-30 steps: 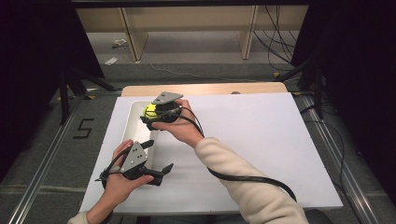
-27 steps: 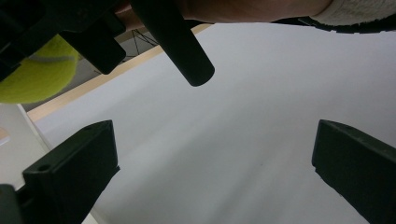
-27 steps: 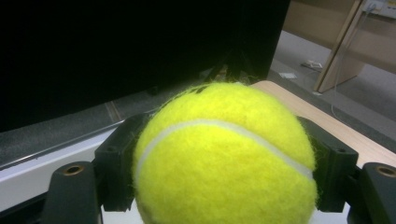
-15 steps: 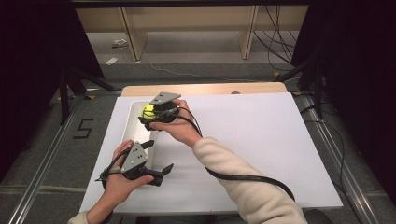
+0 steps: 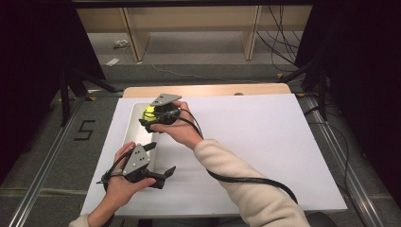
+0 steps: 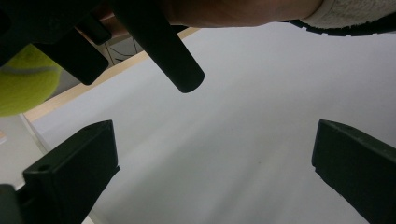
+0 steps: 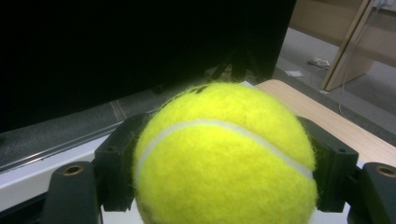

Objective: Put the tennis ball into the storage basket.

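Tennis ball (image 7: 224, 154) sits squeezed between the two black jaws of your right gripper (image 5: 152, 119), one pad on each side of its widest part, which is why it stays put with nothing under it. You hold it over the far end of the pale tray (image 5: 132, 135) at the left of the white table (image 5: 265, 142), near the wooden strip along the far edge; whether the ball touches the tray floor I cannot tell. That placement reads as either a lift out of the tray or a setting down into it. Your left gripper (image 5: 158, 172) rests nearer to you, just past the tray's near end, its jaws spread wide with only bare table between them, so it carries nothing and seems kept out of the way, ready to help. From its own camera the ball (image 6: 25, 81) shows at upper left, clamped in the other claw
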Motion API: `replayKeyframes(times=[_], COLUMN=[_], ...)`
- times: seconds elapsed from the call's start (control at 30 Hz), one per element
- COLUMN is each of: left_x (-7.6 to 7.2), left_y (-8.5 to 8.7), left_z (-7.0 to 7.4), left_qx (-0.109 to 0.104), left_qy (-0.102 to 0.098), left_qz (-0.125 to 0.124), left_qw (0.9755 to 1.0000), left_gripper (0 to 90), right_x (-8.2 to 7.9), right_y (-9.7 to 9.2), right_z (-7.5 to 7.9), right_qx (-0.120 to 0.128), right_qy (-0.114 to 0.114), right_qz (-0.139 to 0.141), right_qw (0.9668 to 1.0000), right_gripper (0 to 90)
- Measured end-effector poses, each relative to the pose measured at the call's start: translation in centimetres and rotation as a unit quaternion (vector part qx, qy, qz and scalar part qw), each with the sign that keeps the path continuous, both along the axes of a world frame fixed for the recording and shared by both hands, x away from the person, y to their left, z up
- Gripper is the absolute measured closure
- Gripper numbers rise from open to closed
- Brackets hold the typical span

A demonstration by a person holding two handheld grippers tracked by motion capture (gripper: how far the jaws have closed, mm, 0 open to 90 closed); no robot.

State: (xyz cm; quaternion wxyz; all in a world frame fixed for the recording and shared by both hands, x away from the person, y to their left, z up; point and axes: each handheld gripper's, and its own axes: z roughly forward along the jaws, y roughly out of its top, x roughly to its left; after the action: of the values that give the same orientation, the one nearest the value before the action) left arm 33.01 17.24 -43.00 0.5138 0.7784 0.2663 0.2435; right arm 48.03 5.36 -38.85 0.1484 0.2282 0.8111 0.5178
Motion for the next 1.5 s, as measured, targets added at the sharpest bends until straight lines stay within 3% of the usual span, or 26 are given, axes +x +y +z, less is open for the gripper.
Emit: replayKeyframes(times=[1.5], left_x=[-0.1], left_y=[-0.1], left_z=[-0.1], left_qx=[0.006], left_qy=[0.000], left_qz=[-0.004], left_qw=[1.0000], left_gripper=[0.0], right_x=[0.1], right_y=[1.1], right_z=[-0.5], right_qx=[-0.008], right_qy=[0.010], right_qz=[0.012], right_qw=[0.9999], right_gripper=[26.5])
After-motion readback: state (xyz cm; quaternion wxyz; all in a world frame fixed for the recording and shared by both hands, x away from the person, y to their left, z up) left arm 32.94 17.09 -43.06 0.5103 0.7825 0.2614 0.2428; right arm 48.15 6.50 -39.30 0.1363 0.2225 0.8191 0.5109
